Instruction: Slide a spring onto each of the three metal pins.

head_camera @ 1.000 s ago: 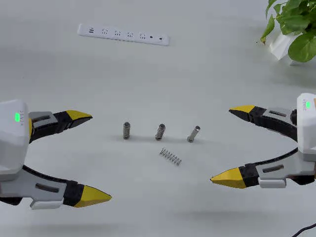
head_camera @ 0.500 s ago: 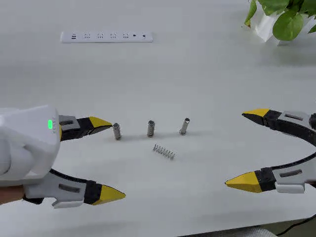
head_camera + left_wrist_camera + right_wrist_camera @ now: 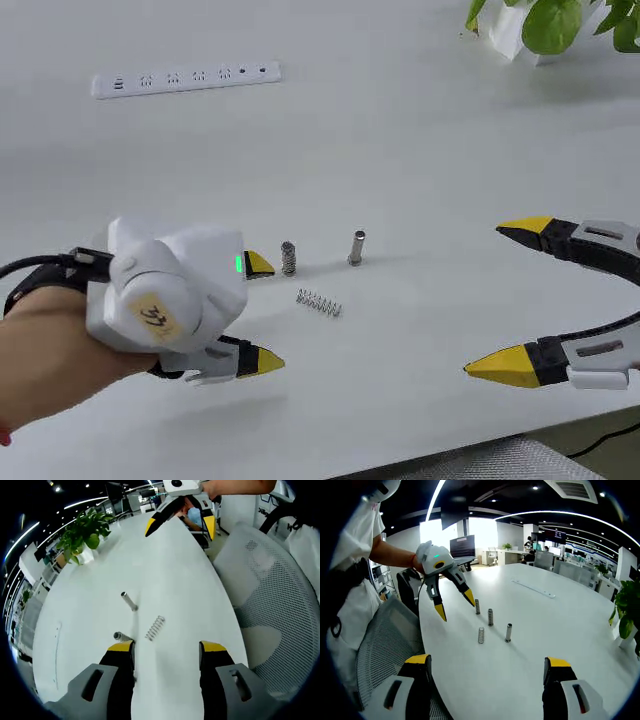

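Three metal pins stand in a row on the white table. Two carry a spring (image 3: pixel 477 606) (image 3: pixel 490 617); the third pin (image 3: pixel 356 247) (image 3: pixel 508 632) (image 3: pixel 128 600) is bare. A loose spring (image 3: pixel 319 302) (image 3: pixel 155 628) (image 3: pixel 481 635) lies flat just in front of the row. My left gripper (image 3: pixel 262 312) (image 3: pixel 167 647) is open, its far jaw tip right beside a sprung pin (image 3: pixel 288 258) (image 3: pixel 120 636); its body hides the leftmost pin in the head view. My right gripper (image 3: pixel 505 298) (image 3: pixel 487 661) is open and empty, well right of the pins.
A white power strip (image 3: pixel 185 78) lies at the far left of the table. A potted plant (image 3: pixel 540 20) stands at the far right corner. Mesh office chairs (image 3: pixel 265 605) (image 3: pixel 385 645) sit by the table's near edge (image 3: pixel 420 455).
My left gripper has moved right and inward up to the pin row, now covering the leftmost pin in the head view. The right gripper has stayed about where it was; the head view shifted.
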{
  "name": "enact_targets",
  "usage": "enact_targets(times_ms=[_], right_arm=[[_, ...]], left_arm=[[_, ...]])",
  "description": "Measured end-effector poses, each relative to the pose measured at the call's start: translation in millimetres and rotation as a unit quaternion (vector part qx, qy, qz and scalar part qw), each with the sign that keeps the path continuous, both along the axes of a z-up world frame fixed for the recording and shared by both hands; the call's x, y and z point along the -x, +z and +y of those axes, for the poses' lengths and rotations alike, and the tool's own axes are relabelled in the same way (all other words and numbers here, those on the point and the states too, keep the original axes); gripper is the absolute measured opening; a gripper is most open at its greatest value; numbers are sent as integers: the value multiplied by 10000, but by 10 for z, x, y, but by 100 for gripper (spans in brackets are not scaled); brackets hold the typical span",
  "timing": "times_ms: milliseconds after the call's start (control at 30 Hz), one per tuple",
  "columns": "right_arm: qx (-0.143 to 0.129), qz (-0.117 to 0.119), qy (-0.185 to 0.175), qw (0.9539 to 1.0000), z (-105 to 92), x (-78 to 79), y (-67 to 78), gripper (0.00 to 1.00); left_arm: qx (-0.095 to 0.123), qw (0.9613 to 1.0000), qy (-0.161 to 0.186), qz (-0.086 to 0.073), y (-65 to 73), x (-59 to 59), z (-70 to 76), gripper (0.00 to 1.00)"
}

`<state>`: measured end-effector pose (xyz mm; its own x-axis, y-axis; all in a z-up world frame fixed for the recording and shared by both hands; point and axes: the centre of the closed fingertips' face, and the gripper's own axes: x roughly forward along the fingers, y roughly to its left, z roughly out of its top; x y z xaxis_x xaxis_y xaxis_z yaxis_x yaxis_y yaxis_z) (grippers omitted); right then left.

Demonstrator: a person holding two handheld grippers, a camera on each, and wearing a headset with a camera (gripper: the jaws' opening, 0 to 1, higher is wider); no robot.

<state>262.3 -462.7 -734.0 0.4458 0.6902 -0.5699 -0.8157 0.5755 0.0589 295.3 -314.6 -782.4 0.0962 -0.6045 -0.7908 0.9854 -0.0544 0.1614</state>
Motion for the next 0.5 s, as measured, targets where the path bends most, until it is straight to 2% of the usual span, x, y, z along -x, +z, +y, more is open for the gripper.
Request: enact_targets(times_ms=[133,300,500], right_arm=[[-41,17,-67,10000,-36,31,-26,92],[-81,46,-142,9999,-56,54,-66,91],[-135,92,-206,9997,-52,76,-114,91]], left_arm=[[-262,9995,-136,-147,-102,-69,-50,43],[-496,9986,-114,-156,-234,-131,-74,39],[-675,9974,-142,-210,-314,-186,-132,36]])
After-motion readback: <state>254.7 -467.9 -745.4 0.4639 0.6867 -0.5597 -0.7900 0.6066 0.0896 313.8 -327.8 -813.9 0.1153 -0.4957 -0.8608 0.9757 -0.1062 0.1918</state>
